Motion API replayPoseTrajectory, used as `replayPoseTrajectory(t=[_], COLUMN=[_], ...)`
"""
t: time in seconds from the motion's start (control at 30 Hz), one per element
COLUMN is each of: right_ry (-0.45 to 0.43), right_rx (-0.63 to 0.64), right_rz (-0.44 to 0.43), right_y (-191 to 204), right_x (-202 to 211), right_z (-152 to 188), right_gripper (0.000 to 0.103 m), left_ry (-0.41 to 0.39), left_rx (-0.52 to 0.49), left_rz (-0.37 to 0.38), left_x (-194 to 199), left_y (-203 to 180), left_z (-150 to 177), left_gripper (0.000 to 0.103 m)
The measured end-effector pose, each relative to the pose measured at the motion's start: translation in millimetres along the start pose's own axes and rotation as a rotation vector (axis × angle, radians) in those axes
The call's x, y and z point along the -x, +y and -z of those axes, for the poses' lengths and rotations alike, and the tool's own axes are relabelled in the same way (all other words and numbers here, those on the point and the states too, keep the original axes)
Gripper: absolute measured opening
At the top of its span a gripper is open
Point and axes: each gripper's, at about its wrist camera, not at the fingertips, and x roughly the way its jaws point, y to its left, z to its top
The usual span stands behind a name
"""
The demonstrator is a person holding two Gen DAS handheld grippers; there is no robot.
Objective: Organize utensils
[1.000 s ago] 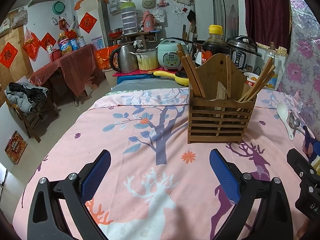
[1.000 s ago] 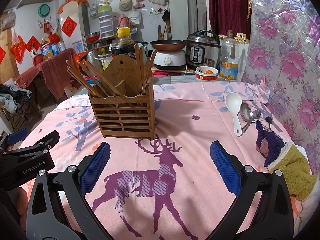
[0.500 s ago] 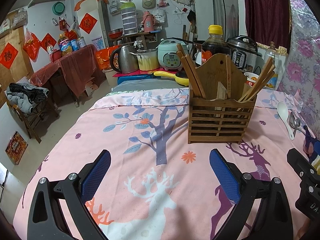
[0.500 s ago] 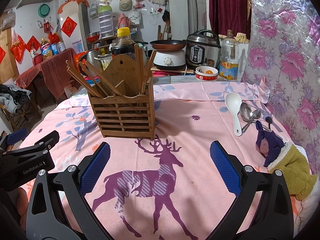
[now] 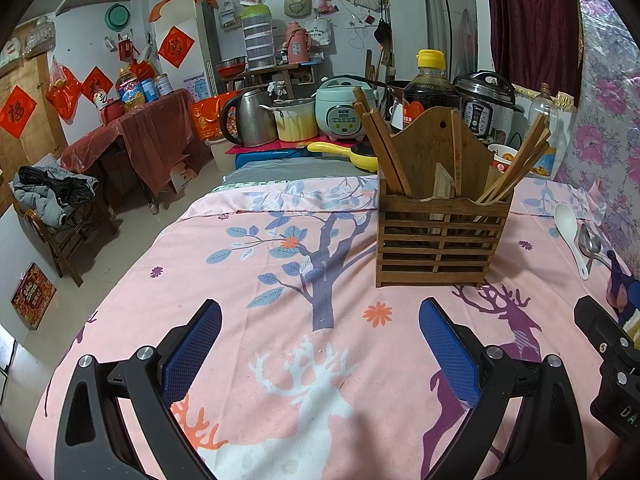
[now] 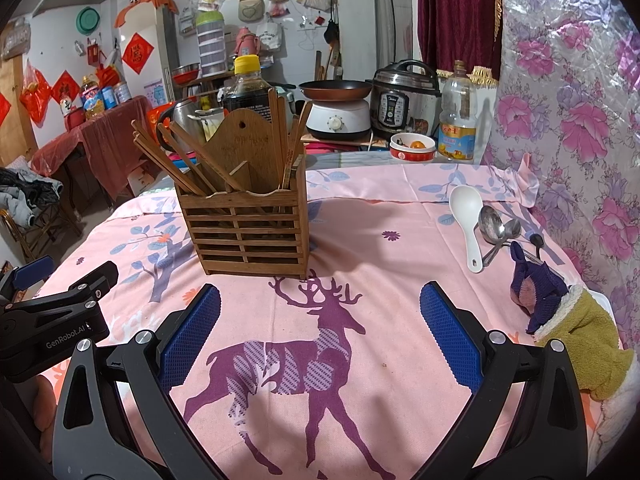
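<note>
A slatted wooden utensil holder (image 5: 440, 240) (image 6: 248, 232) with several wooden chopsticks (image 6: 176, 160) stands on the pink deer-print tablecloth (image 5: 280, 320). A white spoon (image 6: 468, 220) (image 5: 570, 232) and metal spoons (image 6: 498, 228) (image 5: 590, 246) lie on the cloth to the right of it. My left gripper (image 5: 320, 344) is open and empty, low over the cloth in front of the holder. My right gripper (image 6: 320, 336) is open and empty, nearer than the holder and spoons. The left gripper's body shows at the left of the right wrist view.
A purple and yellow cloth item (image 6: 560, 320) lies at the right table edge by the flowered wall. Behind the table stand a dark sauce bottle (image 5: 430, 88), rice cookers (image 6: 404, 100), a kettle (image 5: 248, 120) and an oil bottle (image 6: 458, 120).
</note>
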Motion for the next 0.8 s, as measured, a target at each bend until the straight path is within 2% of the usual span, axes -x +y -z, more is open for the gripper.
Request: replayPoseTrajectory(t=[0.8], right_ry=[0.001], right_rx=[0.001], right_rz=[0.001], right_y=[0.1], right_x=[-0.3], right_z=[-0.1], right_gripper=[0.096], left_ry=[0.002], left_rx=[0.003], left_rz=[0.005], left_x=[3.4], left_y=[4.6], left_z=[4.2], left_gripper=[0.097])
